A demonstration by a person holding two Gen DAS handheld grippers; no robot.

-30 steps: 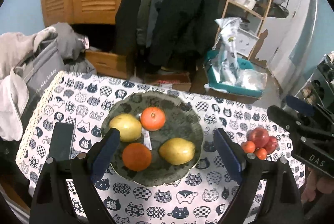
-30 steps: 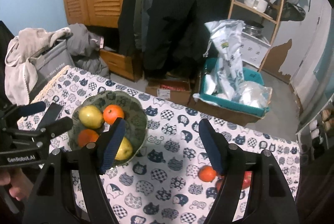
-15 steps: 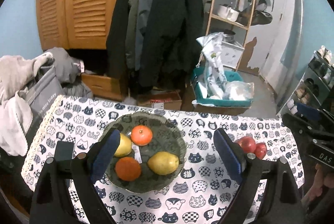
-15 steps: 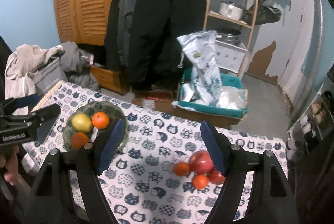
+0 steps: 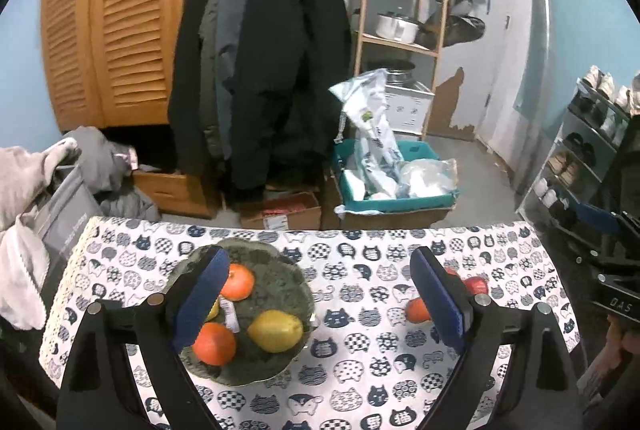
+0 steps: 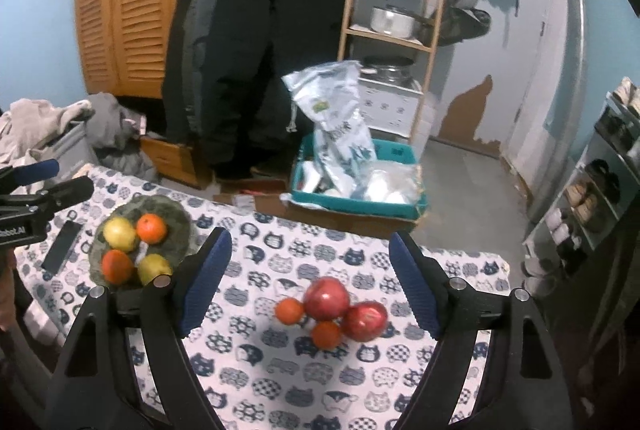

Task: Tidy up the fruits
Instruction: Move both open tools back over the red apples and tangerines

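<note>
Since a second ago both cameras have drawn back and up from the table, so the dark green scalloped plate (image 5: 296, 290) looks smaller and sits lower in each view, and the loose red and orange fruit has come fully into the right camera's sight.

Left wrist view: the left gripper (image 5: 316, 304) stands wide open with nothing between its blue pads (image 5: 200, 294); it hovers above the plate rather than reaching into it. On the plate lie a yellow pear (image 5: 275, 330), an orange mandarin at the near edge (image 5: 214, 344) and another at the far side (image 5: 238, 282); a second yellow fruit is mostly hidden behind the left pad. The plate seems to be the collecting spot, which would explain why these four are grouped there. To the right, on the cat-print tablecloth (image 5: 360, 362), a small orange fruit (image 5: 416, 310) and a red one (image 5: 476, 285) peep past the right pad.

Right wrist view: the right gripper (image 6: 310, 284) is opening its jaws, empty, with the loose cluster framed between them but untouched. That cluster is two red apples (image 6: 326, 298) (image 6: 365, 321) and two small orange mandarins (image 6: 289, 311) (image 6: 326, 334), all touching, well apart from the plate. The widening jaws suggest a pick from this pile, probably the larger apple. A black phone (image 6: 62, 246) lies beside the plate.
</note>
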